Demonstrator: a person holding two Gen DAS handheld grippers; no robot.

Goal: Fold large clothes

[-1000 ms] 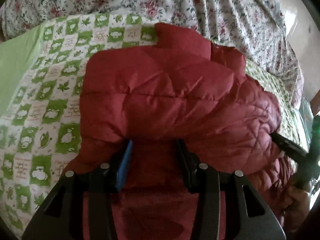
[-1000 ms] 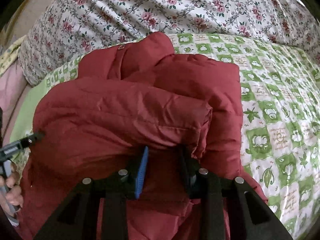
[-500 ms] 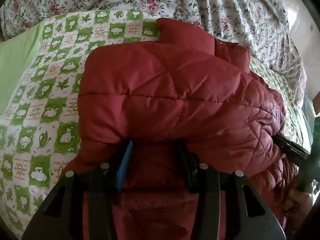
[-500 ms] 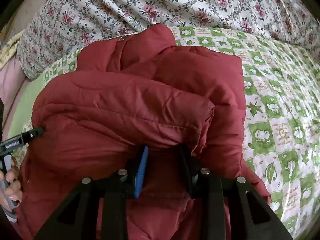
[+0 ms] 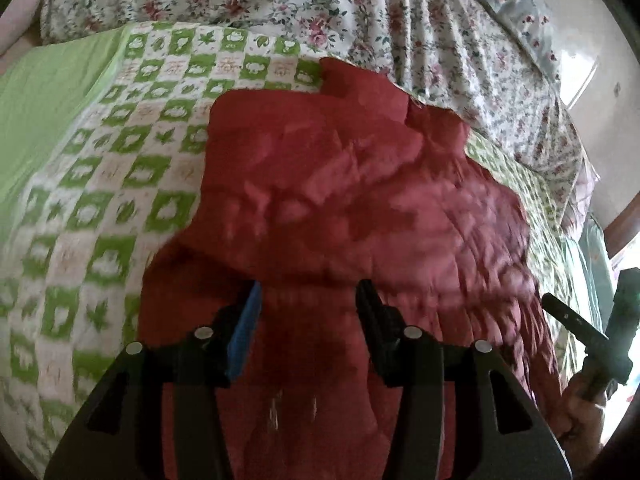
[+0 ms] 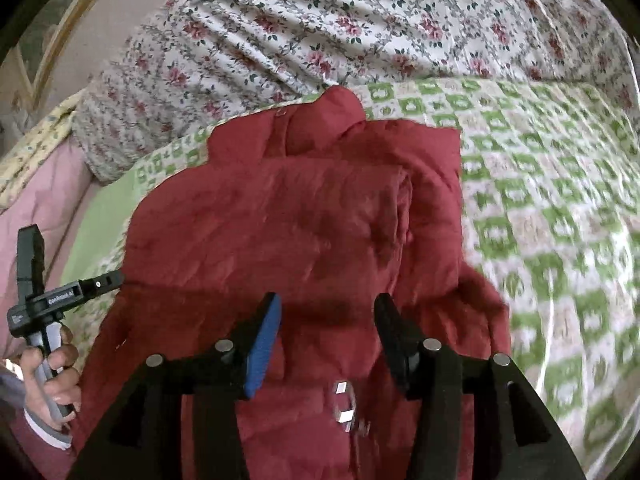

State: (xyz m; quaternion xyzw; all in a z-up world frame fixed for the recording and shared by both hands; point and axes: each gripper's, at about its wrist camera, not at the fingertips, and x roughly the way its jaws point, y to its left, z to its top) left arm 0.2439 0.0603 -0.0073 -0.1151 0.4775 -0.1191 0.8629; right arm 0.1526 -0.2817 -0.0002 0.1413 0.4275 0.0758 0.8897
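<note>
I count one red padded jacket (image 5: pixel 344 200) on the bed — one green checked quilt (image 5: pixel 120 184), one floral duvet (image 6: pixel 340 28) — and my two hand-held grippers, left (image 5: pixel 308 300) and right (image 6: pixel 326 312).

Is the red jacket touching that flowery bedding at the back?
Touching. In the right wrist view, the red jacket's collar end meets the flowery bedding with no green-checked quilt between them.

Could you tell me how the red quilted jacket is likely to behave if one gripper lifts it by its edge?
The red quilted jacket looks puffy and soft, so it would probably sag and unfold. Its padded bulk suggests it is light for its size. The smooth shell may slip between the pads.
</note>
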